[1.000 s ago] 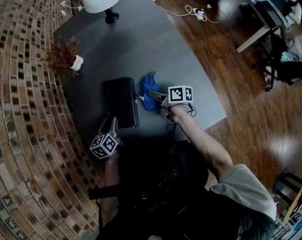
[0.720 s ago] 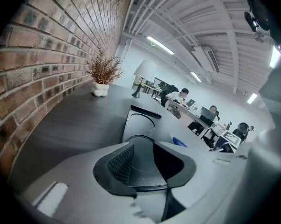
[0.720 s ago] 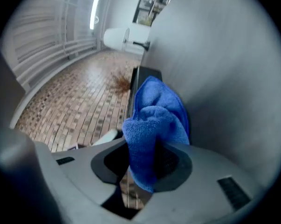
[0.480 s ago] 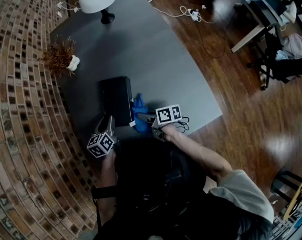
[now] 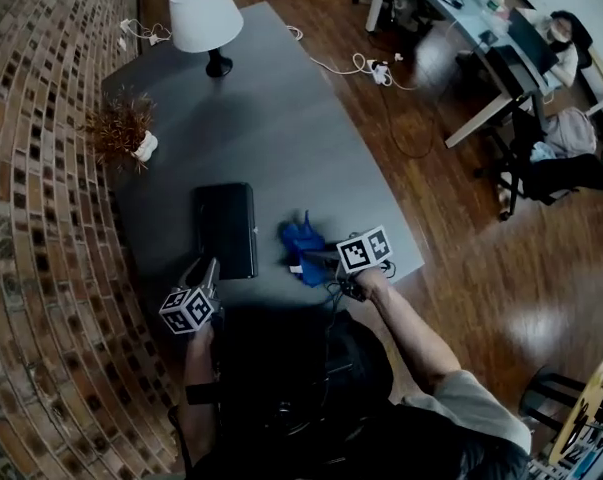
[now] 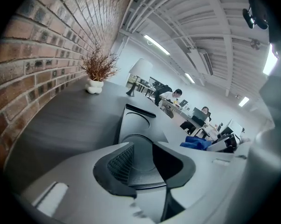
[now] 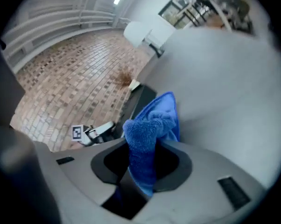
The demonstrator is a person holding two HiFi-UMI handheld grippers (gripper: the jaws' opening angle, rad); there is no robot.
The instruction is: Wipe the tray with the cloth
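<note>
A dark table (image 5: 281, 108) is seen from above, with a black tray (image 5: 226, 230) lying near its front edge. The tray's near rim is pinched by the left gripper (image 6: 140, 164), whose jaws are pressed almost together on it. A bunched blue cloth (image 7: 152, 129) is clamped between the jaws of the right gripper (image 5: 316, 260). The cloth is held over the table just beside the tray's right side, apart from it. The step in hand is judged to be bringing the cloth to the tray. Next, the cloth needs to be carried across, lowered onto the tray's surface and dragged along it while the tray is steadied.
</note>
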